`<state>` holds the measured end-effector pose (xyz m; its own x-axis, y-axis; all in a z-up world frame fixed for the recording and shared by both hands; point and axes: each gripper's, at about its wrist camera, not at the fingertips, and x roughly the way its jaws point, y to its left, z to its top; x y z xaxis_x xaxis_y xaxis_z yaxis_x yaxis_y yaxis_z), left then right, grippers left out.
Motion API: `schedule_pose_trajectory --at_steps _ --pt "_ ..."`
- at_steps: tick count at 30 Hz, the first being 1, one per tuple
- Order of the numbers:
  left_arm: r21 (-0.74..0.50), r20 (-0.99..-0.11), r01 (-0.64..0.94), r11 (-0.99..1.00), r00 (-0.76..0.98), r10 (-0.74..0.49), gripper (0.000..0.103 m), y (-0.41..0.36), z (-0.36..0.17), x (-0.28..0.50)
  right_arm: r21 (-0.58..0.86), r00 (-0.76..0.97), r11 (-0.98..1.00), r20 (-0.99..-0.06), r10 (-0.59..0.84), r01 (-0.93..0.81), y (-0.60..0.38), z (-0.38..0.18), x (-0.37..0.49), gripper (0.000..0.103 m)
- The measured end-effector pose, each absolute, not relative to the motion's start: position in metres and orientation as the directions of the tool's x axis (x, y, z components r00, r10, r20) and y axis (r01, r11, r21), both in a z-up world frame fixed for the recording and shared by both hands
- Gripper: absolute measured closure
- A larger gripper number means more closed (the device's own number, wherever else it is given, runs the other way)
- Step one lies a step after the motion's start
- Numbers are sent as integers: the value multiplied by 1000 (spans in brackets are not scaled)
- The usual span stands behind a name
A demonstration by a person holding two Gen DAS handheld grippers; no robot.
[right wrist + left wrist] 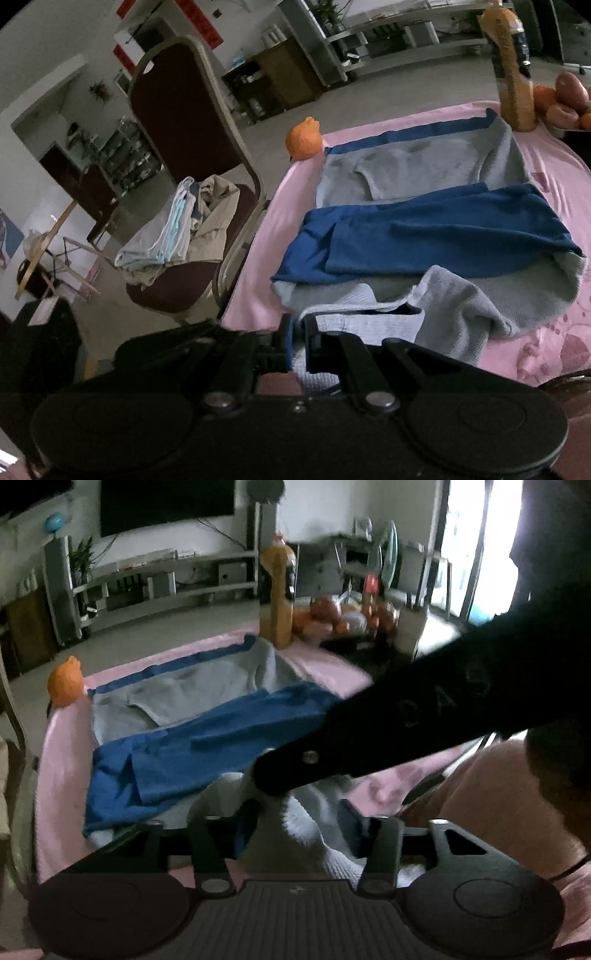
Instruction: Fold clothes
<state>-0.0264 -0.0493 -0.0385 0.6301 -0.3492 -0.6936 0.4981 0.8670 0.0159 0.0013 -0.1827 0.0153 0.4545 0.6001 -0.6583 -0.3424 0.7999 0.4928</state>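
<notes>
A grey and blue sweater point(207, 738) lies spread on a table under a pink cloth point(62, 760), with a blue sleeve folded across its middle point(424, 229). My left gripper point(299, 830) sits at the sweater's near edge, its jaws closed on a bunch of grey fabric point(306, 827). My right gripper point(300, 343) is shut on the pale ribbed hem point(369, 325) at the near left corner. One of the right gripper's black fingers point(332, 746) crosses the left wrist view from the right, just above the bunched cloth.
An orange toy point(303, 140) sits at the table's far left corner. A tall bottle of orange drink point(511, 74) and a heap of fruit point(565, 96) stand at the far right. A chair point(177, 110) holding a pile of clothes point(173, 229) stands left of the table. A bare forearm point(498, 797) is at the right.
</notes>
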Motion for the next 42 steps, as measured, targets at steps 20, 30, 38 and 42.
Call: schedule_pose_trajectory --at_steps 20,30,38,42 --pt "-289 -751 241 926 543 -376 99 -31 -17 22 510 458 849 -727 512 -138 -255 -54 -64 42" --pt "-335 -744 183 924 550 -379 99 -34 -18 25 180 525 928 -782 335 -325 -179 -72 -77 27" --pt "-413 -735 109 904 547 -402 99 -4 -31 23 -9 658 968 -735 164 -251 -200 -61 -84 96" --pt "-522 -693 71 850 546 -471 98 13 -35 26 -111 741 963 -662 113 -245 -206 -37 -81 96"
